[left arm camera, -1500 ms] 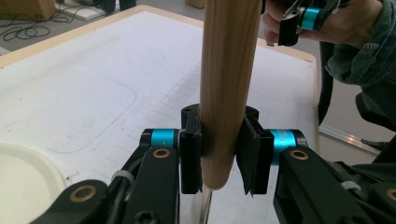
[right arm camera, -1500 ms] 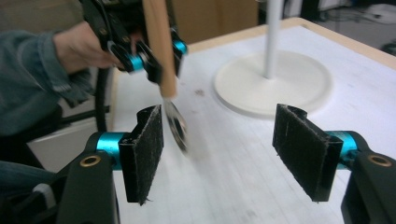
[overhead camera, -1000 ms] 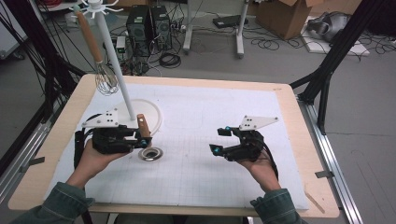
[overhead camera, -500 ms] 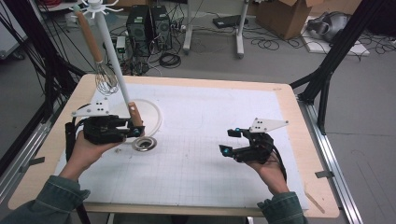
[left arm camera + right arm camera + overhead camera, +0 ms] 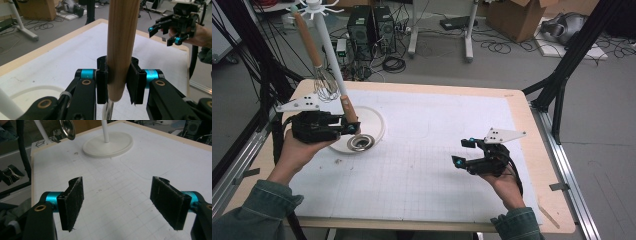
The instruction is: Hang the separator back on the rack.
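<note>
One slip is the risk: the left hand-held gripper [image 5: 117, 87] clamps only the low end of the strainer's wooden handle [image 5: 122, 45], lifted above the desk [image 5: 422, 165] beside the rack [image 5: 329, 50], while the right hand-held gripper [image 5: 125, 203] hangs released, unable to steady it.

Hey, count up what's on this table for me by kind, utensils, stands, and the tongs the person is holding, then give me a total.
Wooden-handled utensils: 2, a whisk hanging on the stand and a strainer in the left tongs
White stands: 1
Tongs: 2, left shut on the strainer handle, right tongs open
Total: 5
</note>
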The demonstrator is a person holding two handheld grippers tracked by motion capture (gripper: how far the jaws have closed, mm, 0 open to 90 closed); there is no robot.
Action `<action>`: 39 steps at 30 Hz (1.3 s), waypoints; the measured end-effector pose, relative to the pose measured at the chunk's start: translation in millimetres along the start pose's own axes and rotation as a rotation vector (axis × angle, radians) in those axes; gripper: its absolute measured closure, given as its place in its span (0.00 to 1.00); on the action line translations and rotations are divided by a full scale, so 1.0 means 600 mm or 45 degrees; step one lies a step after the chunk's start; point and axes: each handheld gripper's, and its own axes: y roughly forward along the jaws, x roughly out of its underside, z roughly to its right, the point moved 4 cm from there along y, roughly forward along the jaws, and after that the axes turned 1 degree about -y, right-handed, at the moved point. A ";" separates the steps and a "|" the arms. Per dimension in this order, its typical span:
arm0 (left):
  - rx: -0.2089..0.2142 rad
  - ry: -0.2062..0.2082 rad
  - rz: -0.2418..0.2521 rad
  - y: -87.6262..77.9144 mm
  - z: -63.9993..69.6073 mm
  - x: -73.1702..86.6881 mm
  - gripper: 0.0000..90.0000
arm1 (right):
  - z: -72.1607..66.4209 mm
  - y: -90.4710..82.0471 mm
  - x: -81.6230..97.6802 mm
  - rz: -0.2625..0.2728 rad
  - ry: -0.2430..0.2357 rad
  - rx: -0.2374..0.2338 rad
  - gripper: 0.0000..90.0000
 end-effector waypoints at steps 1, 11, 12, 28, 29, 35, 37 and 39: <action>0.001 0.003 0.002 -0.001 -0.001 -0.003 0.80 | 0.001 -0.001 0.002 -0.001 0.003 0.002 0.29; -0.053 -0.009 0.043 -0.021 -0.016 -0.034 0.80 | 0.004 -0.011 0.005 0.024 0.000 0.024 0.29; -0.055 -0.012 0.046 -0.022 -0.017 -0.037 0.80 | 0.003 -0.012 0.005 0.020 0.004 0.025 0.29; -0.070 -0.015 0.061 -0.042 -0.034 -0.077 0.80 | 0.004 -0.013 0.004 0.030 0.000 0.035 0.29; -0.072 -0.013 0.059 -0.044 -0.035 -0.079 0.80 | 0.004 -0.013 0.004 0.029 0.002 0.034 0.29; -0.071 -0.020 0.072 -0.055 -0.042 -0.092 0.80 | 0.003 -0.014 0.003 0.030 0.003 0.035 0.29; -0.074 -0.021 0.078 -0.057 -0.042 -0.096 0.80 | 0.003 -0.014 0.004 0.028 0.004 0.037 0.28; -0.072 -0.017 0.080 -0.060 -0.042 -0.100 0.80 | 0.003 -0.015 0.003 0.030 0.011 0.038 0.28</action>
